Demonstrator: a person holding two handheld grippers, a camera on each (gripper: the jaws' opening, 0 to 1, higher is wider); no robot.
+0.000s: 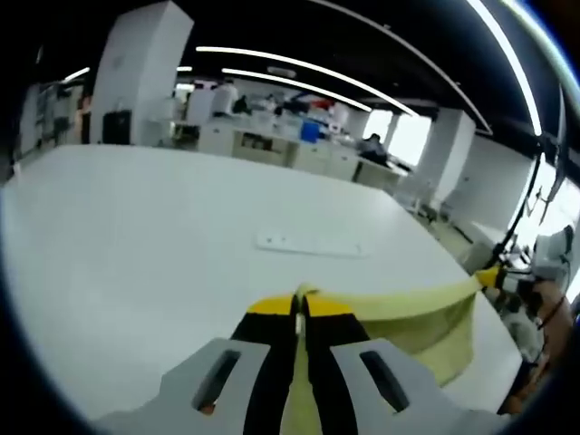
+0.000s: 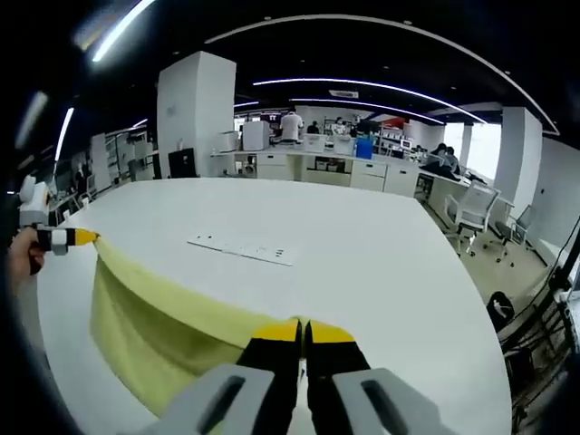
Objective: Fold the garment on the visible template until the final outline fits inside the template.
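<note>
A pale yellow garment hangs stretched in the air between the two grippers above the white table. My right gripper is shut on one top corner of it, and its cloth runs left to the left gripper, which enters from the left edge and pinches the other corner. In the left gripper view my left gripper is shut on the garment, whose top edge runs right to the right gripper. No template outline can be made out on the table.
A thin white strip with small marks lies flat on the table beyond the garment, also seen as the strip. Office chairs stand past the table's right edge. Desks, pillars and people fill the background.
</note>
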